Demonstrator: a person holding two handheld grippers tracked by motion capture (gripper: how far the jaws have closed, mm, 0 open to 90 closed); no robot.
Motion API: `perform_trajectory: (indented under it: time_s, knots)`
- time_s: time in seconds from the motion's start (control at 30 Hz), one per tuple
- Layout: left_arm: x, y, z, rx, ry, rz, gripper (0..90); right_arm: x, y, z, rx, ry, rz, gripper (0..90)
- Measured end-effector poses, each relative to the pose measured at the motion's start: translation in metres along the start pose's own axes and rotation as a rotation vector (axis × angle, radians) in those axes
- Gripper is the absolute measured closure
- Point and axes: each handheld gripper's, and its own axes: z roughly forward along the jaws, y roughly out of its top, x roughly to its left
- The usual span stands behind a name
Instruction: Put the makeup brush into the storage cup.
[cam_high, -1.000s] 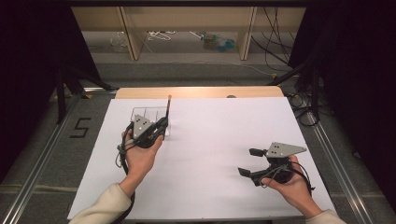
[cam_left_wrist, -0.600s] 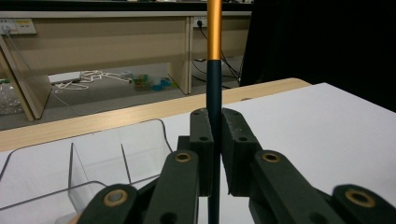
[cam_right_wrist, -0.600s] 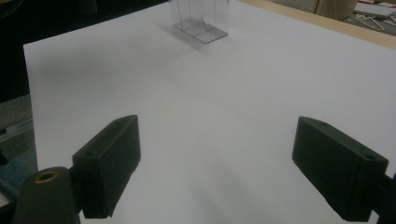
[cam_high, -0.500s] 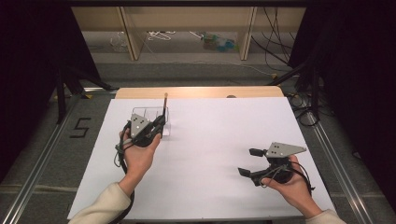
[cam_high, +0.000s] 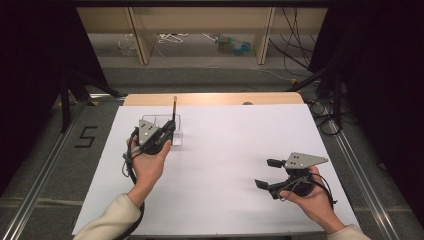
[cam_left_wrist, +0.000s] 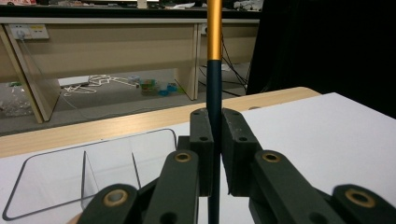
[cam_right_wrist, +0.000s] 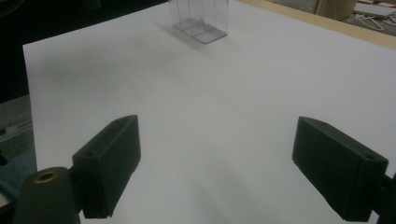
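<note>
Currently holding pen (cam_left_wrist: 214, 84) upright in left gripper (cam_left_wrist: 214, 135) fingers above clear organizer (cam_high: 161, 123); right gripper (cam_right_wrist: 217, 163) fingers spread, empty. Next: lowering into compartment.

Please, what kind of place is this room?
Probably a lab or recording workspace. A white table stands between dark curtains; beyond it loose cables lie on the floor under wooden benches, and a number five is marked on the floor.
</note>
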Motion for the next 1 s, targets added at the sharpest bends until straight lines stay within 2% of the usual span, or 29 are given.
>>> perform_trajectory:
  time_s: [0.37,1.0]
  knots:
    - [-0.0014,0.0020,0.0050,-0.006,0.004,0.007,83.3,0.0000,0.0000,-0.0001,0.000,0.001,0.002,16.1]
    - [0.0046,0.0058,0.0077,-0.023,0.029,0.004,83.3,0.0001,-0.0001,0.0003,0.002,0.000,-0.001,16.1]
